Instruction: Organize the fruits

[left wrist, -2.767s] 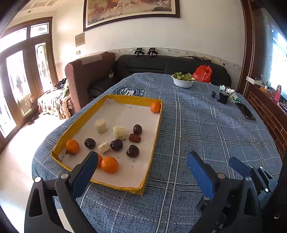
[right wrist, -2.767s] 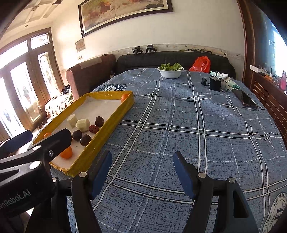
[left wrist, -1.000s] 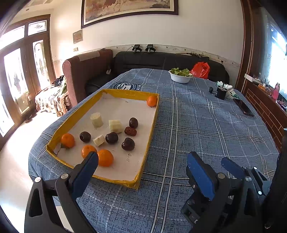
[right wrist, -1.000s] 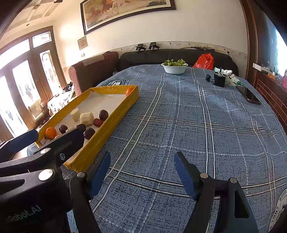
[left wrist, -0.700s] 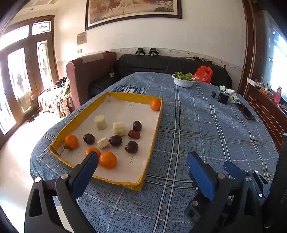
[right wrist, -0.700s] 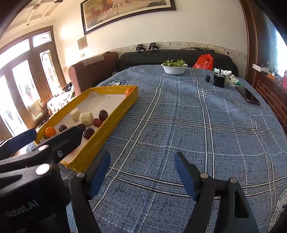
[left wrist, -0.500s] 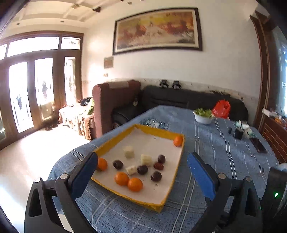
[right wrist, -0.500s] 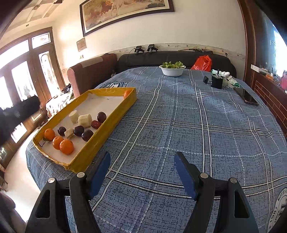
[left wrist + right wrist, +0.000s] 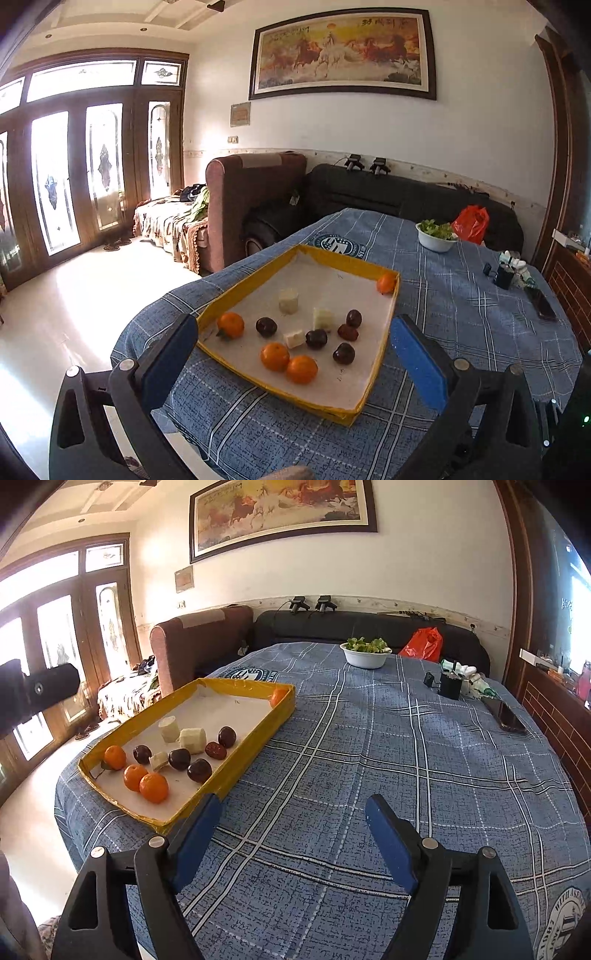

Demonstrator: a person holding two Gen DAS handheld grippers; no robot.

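A yellow-rimmed tray (image 9: 243, 284) with a white floor lies on the blue plaid table and holds several oranges (image 9: 302, 368), dark plums (image 9: 344, 353) and pale banana pieces (image 9: 288, 300). One orange (image 9: 386, 283) sits alone in its far right corner. My left gripper (image 9: 293, 354) is open and empty, held high above and short of the tray's near edge. In the right wrist view the tray (image 9: 236, 775) lies to the left. My right gripper (image 9: 295, 830) is open and empty over bare cloth, to the right of the tray.
A white bowl of greens (image 9: 364, 651) and a red bag (image 9: 423, 642) stand at the table's far end. A black cup (image 9: 450, 686) and a phone (image 9: 508, 716) lie at the far right. Sofas stand behind the table.
My left gripper has risen and pulled back to the left, so the tray looks smaller and farther. It has left the right wrist view's foreground. My right gripper has stayed nearly still.
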